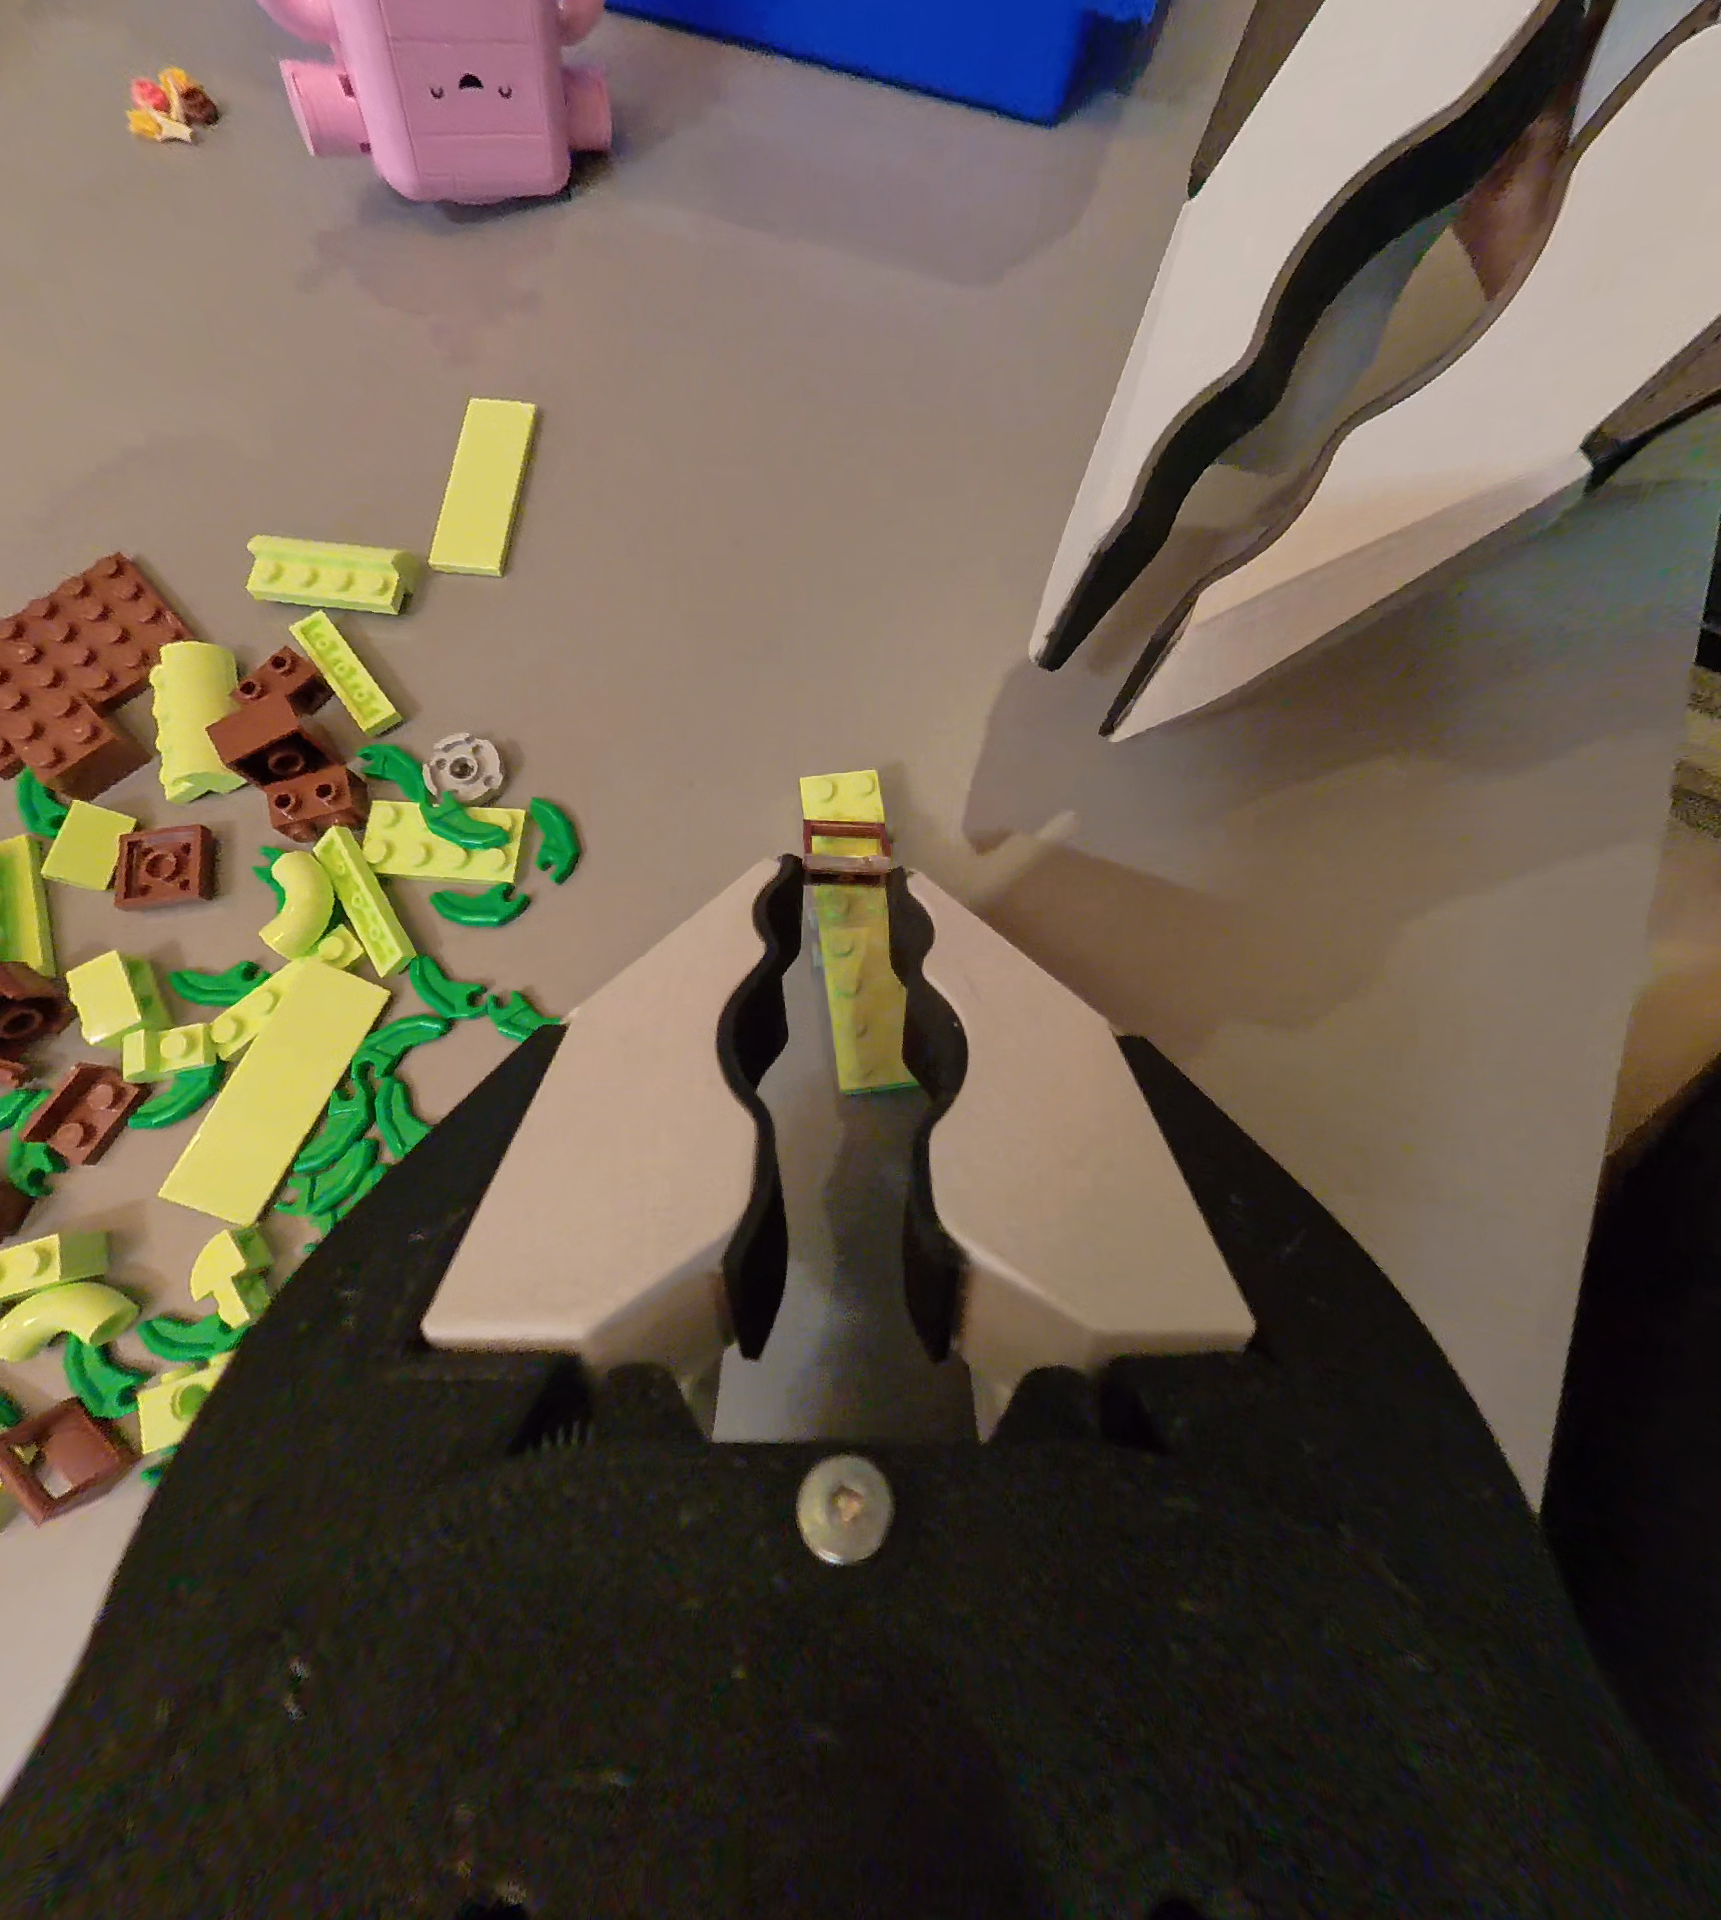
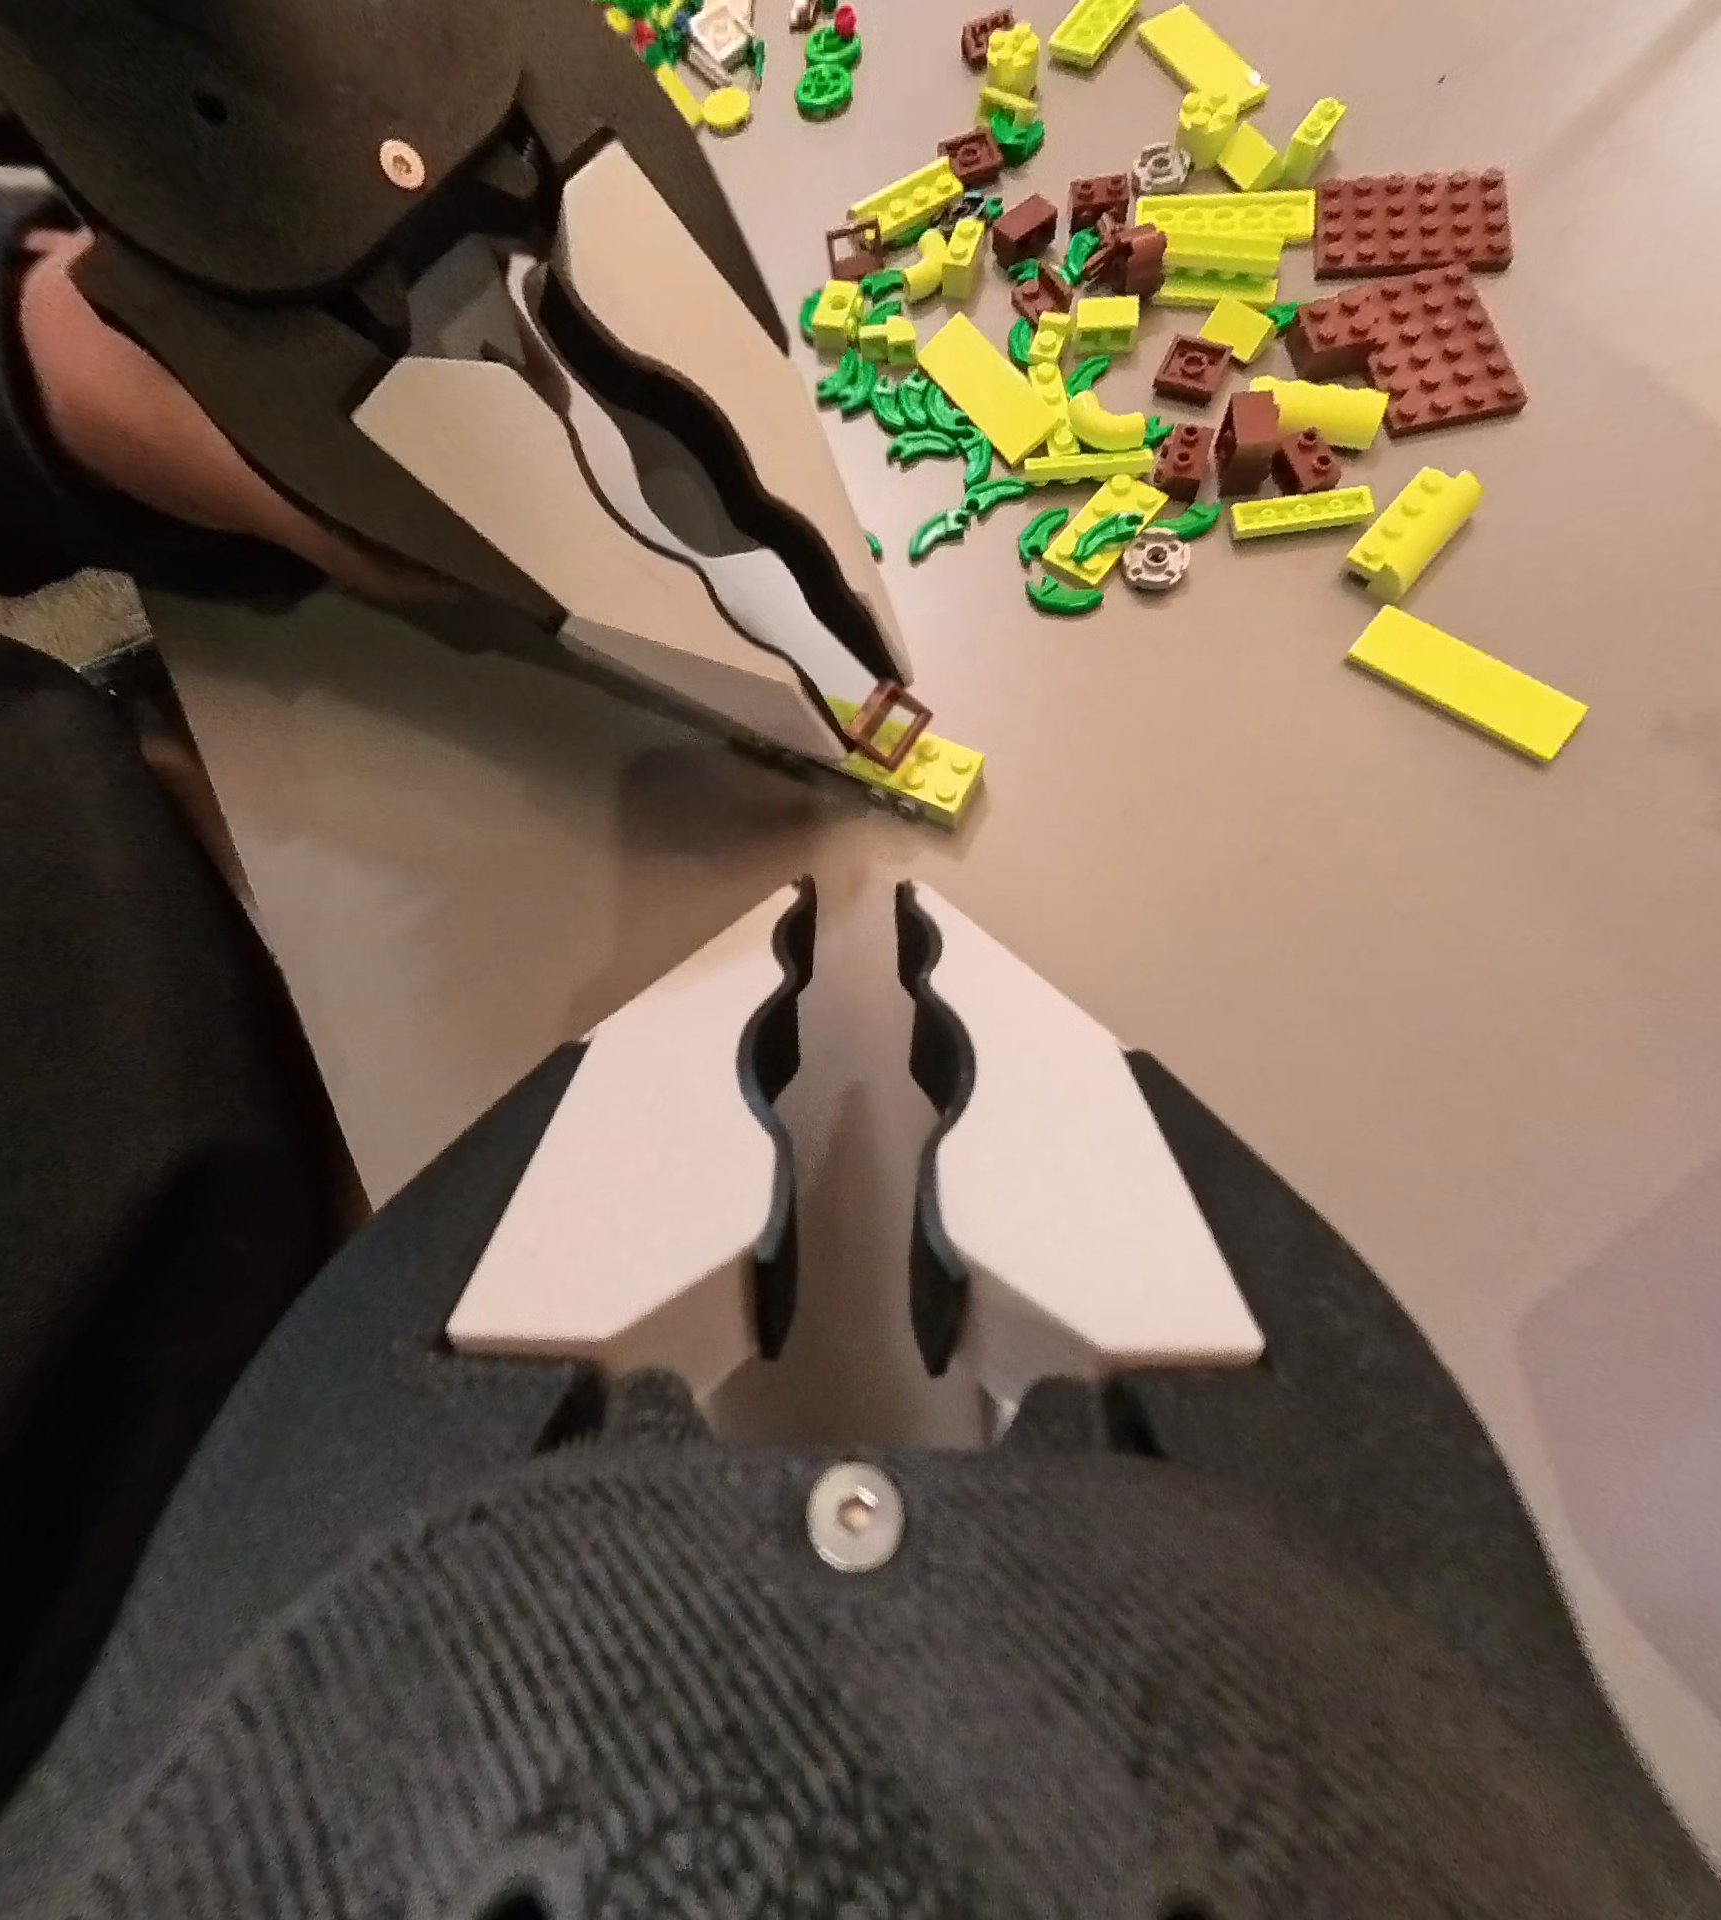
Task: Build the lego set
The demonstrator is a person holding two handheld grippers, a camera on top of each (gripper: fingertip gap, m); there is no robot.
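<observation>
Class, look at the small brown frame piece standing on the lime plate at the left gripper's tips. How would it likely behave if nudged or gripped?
The brown frame is thin and open in the middle, so it probably weighs little. It stands tilted on the lime plate, so a nudge would likely tip it. It looks like stiff plastic, not floppy.

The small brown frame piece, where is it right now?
The small brown frame piece stands on the lime plate at the left gripper tips, apart from the loose brick pile.
</observation>
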